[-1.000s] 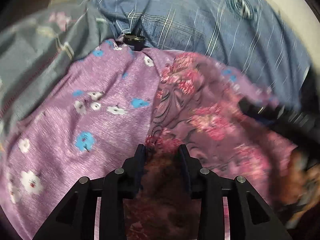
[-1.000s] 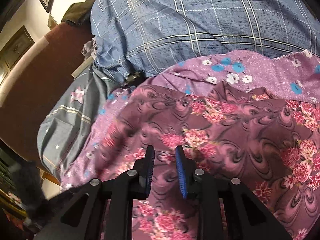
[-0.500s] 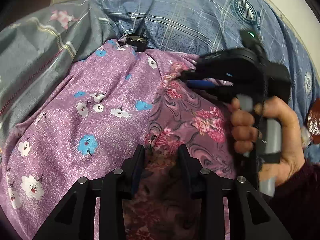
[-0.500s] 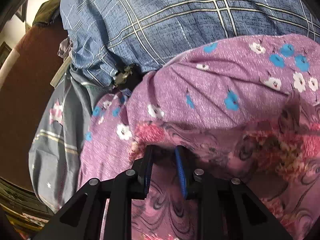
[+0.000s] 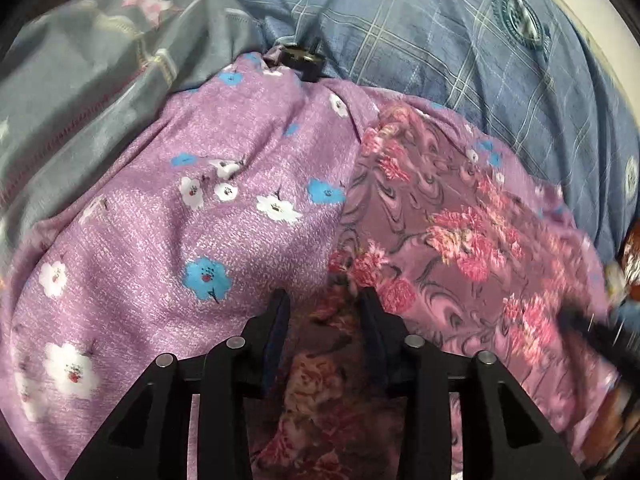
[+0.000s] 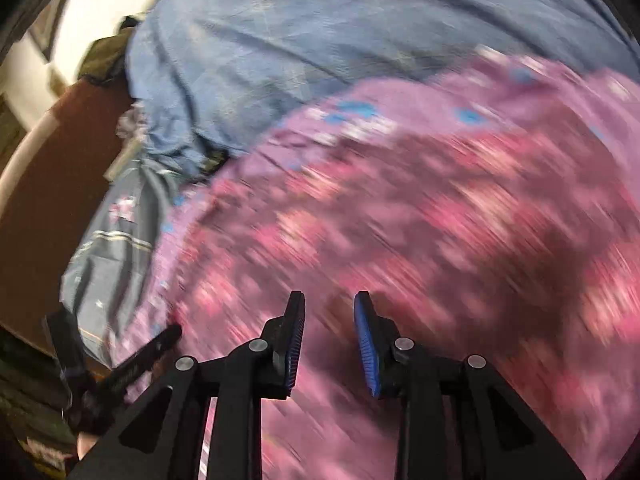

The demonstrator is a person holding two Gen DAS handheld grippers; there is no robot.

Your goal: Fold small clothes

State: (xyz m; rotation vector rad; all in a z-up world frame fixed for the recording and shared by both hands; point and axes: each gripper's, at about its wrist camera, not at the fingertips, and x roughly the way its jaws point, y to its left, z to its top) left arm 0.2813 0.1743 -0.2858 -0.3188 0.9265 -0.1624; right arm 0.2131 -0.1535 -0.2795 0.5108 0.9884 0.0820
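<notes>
Left wrist view: the rose-print garment point(image 5: 452, 216), a mauve cloth with dark swirls and pink-red flower clusters, lay in the centre-right of the frame and ran down to the bottom centre. It lay on top of a lilac sheet point(image 5: 168, 216) printed with blue and white flowers, which filled the left and centre. The garment's left edge made a ragged line from upper centre down to the left tool point(image 5: 324, 304). A bunched fold of the garment sat between the two fingers of that tool; its jaws had just been opening, and the fold still filled the gap between the pads. A blue checked cover point(image 5: 460, 40) lay across the top right, a grey flowered cloth point(image 5: 80, 64) in the upper left. A small black object point(image 5: 300, 58) sat at upper centre where these cloths met; what it was could not be told.

Right wrist view: heavily blurred. The garment point(image 6: 420, 216) filled the centre and right as pink and dark streaks. The right tool point(image 6: 329, 308) stood at lower centre with its blue-padded fingers spread and nothing between them; its jaws had just been opening. The left tool point(image 6: 152, 348) showed as a dark blurred shape at the lower left edge of the garment.
</notes>
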